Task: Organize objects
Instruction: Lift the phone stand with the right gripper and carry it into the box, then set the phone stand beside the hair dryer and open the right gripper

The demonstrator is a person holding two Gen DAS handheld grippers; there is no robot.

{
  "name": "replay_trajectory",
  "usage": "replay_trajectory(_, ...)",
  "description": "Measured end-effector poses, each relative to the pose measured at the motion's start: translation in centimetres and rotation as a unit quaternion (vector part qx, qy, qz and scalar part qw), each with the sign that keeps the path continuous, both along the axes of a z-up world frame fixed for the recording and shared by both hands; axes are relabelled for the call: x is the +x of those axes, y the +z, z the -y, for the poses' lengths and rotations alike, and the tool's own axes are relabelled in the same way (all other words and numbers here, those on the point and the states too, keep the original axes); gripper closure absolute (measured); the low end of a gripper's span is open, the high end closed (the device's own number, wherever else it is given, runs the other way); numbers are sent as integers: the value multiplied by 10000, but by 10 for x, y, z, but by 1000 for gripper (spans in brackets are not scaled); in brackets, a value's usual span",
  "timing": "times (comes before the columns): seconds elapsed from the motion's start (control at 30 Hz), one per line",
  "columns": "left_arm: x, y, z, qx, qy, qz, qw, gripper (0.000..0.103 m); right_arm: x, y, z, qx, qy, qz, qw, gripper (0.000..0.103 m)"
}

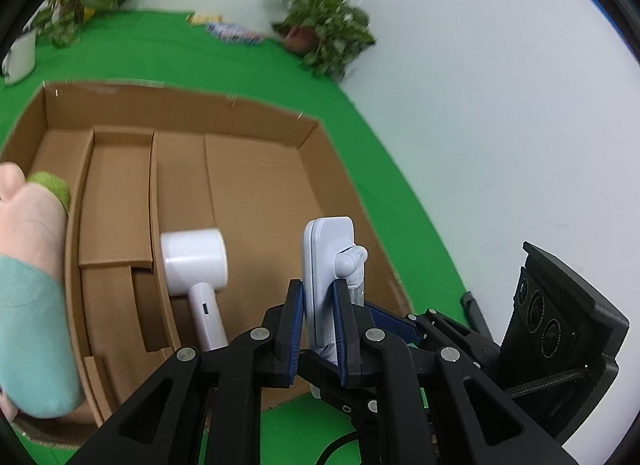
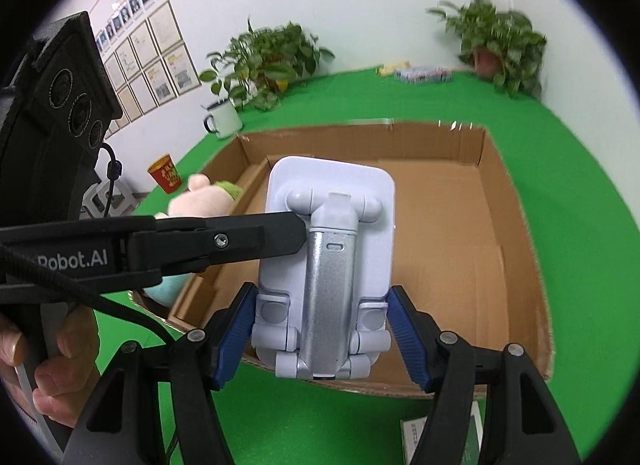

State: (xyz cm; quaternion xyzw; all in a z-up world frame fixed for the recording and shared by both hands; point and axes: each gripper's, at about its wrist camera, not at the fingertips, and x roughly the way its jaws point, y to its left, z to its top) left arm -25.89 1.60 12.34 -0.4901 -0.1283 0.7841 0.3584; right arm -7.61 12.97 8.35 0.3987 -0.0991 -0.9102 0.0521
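Observation:
A white folding phone stand (image 1: pixel 330 265) is held edge-on between the blue pads of my left gripper (image 1: pixel 318 297), above the near edge of an open cardboard box (image 1: pixel 256 113). In the right wrist view the same stand (image 2: pixel 326 261) sits between the pads of my right gripper (image 2: pixel 322 305), whose jaws stand slightly apart from its sides. The left gripper's finger (image 2: pixel 224 241) reaches in from the left and touches the stand. A white hair dryer (image 1: pixel 196 269) lies inside the box. A plush doll (image 1: pixel 28 285) lies on the box's left edge.
The box stands on a green cloth table (image 2: pixel 580 205). Potted plants (image 2: pixel 264 61) (image 2: pixel 500 41), a white enamel mug (image 2: pixel 222 119), a red cup (image 2: pixel 164 175) and small packets (image 2: pixel 420 73) sit along the far edge. A white-and-green box (image 2: pixel 444 437) lies near my right gripper.

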Motion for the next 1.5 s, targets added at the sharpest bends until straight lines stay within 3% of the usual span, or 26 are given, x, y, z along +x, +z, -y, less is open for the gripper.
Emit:
replay_trajectory(0.3, -23, -60, -9, -371, 62, 664, 9971, 92, -24, -48, -15, -427, 57, 788, 9960, 38)
replay_trajectory(0.67, -26, -77, -8, -647, 146, 894, 9938, 92, -37, -69, -17, -575, 116, 1322, 9895, 38)
replay_trajectory(0.83, -28, -69, -2, -662, 267, 866, 9937, 89, -43, -75, -16, -441, 28, 1575, 9865, 37)
replay_trajectory(0.9, -23, -59, 2, -645, 265, 714, 9950, 86, -42, -75, -18, -502, 18, 1559, 9865, 36)
replay_trajectory(0.97, -16, -47, 7, -653, 234, 507, 9963, 75, -43, -74, -19, -592, 25, 1600, 9853, 36)
replay_trajectory(1.13, 4, -33, 26, -1014, 344, 39, 9942, 74, -46, -75, -24, -594, -3, 1652, 9845, 38)
replay_trajectory(1.27, 13, -38, 39, -1332, 420, -102, 9902, 74, -49, -81, -23, -353, -44, 1681, 9851, 55)
replay_trajectory(1.5, 22, -61, 39, -1660, 356, -29, 9855, 74, -44, -81, -13, 194, 41, 1543, 9878, 56)
